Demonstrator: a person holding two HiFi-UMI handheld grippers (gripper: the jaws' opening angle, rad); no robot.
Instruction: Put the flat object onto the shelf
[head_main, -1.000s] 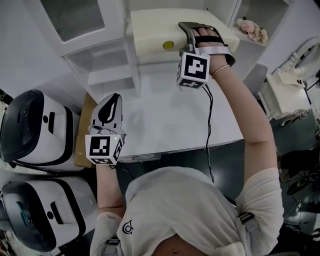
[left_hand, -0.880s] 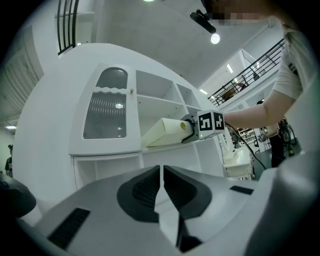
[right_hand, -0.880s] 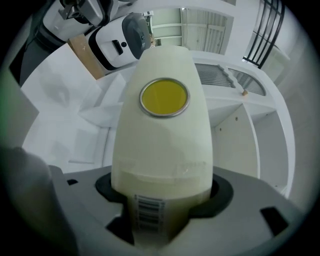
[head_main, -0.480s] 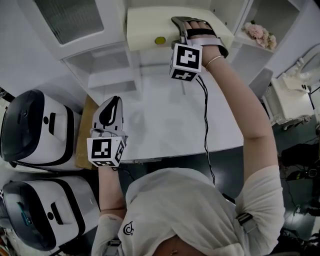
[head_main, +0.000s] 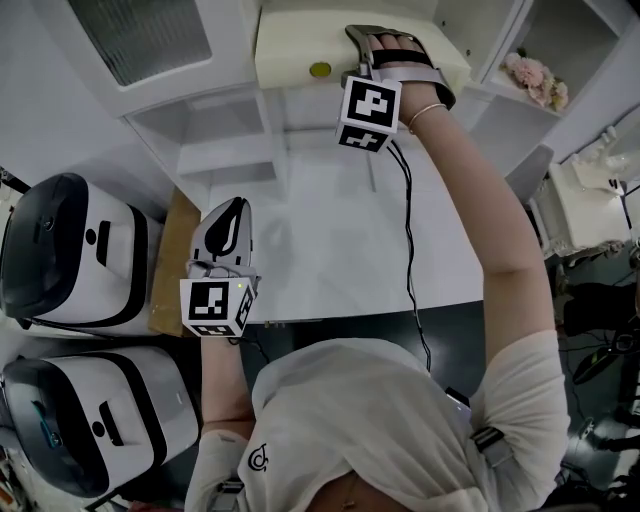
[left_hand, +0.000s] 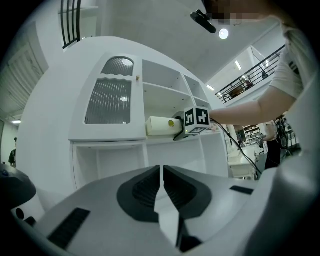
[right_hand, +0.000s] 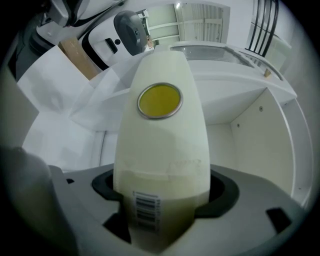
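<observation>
The flat object is a cream box (head_main: 300, 45) with a round yellow spot, lying in an open compartment of the white shelf unit (head_main: 215, 150). In the right gripper view the box (right_hand: 160, 150) lies lengthwise between the jaws, barcode end nearest. My right gripper (head_main: 358, 38) reaches up to the box's right end; its jaws are opening, the pads close beside the box's sides. My left gripper (head_main: 228, 212) hangs shut and empty over the left of the white table (head_main: 340, 240). The left gripper view shows its closed tips (left_hand: 162, 172) and the box (left_hand: 160, 126) on the shelf.
Two white and black appliances (head_main: 70, 255) (head_main: 80, 420) stand at the left beside a wooden board (head_main: 168, 262). Pink flowers (head_main: 535, 78) sit in a compartment to the right. A cable (head_main: 408, 250) hangs from my right gripper over the table.
My right gripper and the box have moved up and further into the shelf compartment. The left gripper has stayed nearly where it was, still shut.
</observation>
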